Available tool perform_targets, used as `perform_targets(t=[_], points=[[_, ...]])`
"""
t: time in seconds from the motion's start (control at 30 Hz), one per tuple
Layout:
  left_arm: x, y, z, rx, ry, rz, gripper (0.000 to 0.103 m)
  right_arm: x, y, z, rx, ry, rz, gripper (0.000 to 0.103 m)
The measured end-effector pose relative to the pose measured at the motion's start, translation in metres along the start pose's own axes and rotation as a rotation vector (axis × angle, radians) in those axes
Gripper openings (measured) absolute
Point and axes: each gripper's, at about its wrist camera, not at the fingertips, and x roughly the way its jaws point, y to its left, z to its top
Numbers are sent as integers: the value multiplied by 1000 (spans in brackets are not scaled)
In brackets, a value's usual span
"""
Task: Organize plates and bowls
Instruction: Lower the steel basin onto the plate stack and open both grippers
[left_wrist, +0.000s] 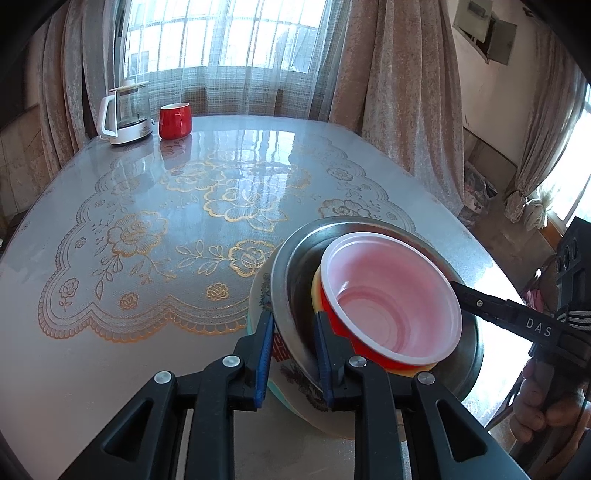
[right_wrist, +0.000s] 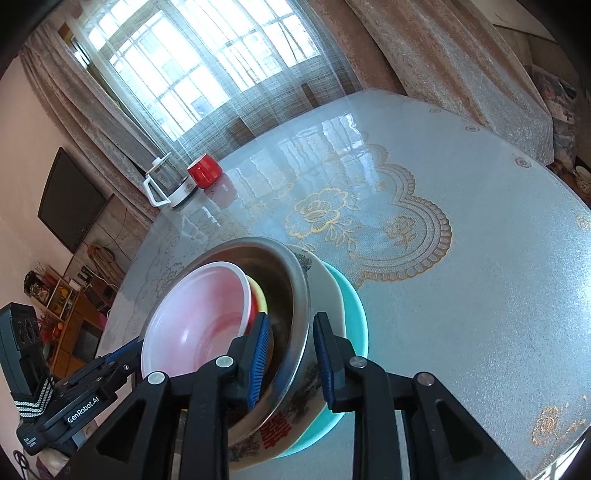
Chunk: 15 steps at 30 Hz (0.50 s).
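Observation:
A nested stack stands near the table's front edge. A teal plate is lowest, then a white patterned bowl, a steel bowl, a yellow bowl and, on top, a red bowl with a pale pink inside. My left gripper straddles the near rims of the steel and patterned bowls, one pad inside the steel bowl and one outside the patterned bowl, closed on them. My right gripper holds the same two rims on the opposite side. Its one visible finger reaches in beside the red bowl.
A glass kettle and a red mug stand at the table's far left corner. The glossy tabletop with a gold flower pattern lies between them and the stack. A person's hand grips the right tool off the table's right edge.

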Motion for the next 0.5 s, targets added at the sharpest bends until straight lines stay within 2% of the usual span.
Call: perform_targets(t=[0.1, 0.5], points=[[-1, -2, -1, 9, -9, 17, 22, 1, 4, -1, -18, -11, -9, 18], [-7, -7, -5, 37, -27, 45, 23, 1, 2, -2, 7, -6, -9, 19]])
